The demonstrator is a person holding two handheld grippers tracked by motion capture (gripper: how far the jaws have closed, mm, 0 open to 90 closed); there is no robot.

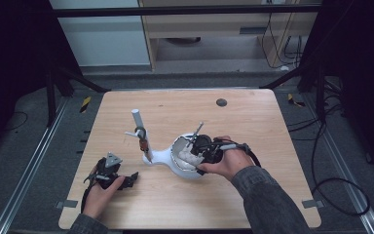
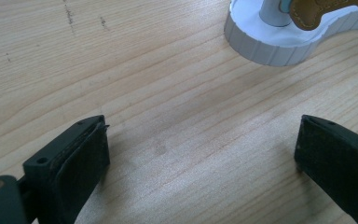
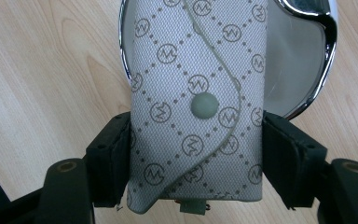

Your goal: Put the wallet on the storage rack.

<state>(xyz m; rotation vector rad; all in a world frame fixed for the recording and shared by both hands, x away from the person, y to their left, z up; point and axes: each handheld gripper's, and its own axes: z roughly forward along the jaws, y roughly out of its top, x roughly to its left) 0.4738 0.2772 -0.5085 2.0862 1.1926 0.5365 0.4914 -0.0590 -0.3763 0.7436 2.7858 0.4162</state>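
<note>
Monogrammed grey key pouch (image 3: 196, 107) clamped in right tool (image 3: 196, 158), held over chrome-rimmed dish (image 3: 324, 56) of white stand (image 1: 161, 157). Placing step, probably; next: lower, then release. Left tool (image 2: 200, 154) apart, empty, idle on worktop (image 1: 253, 122) near stand base.

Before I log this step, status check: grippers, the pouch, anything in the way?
Right gripper shut on grey patterned pouch, over the white dish. Left gripper open, resting on table. Post with brown strap left of dish, not blocking.
</note>
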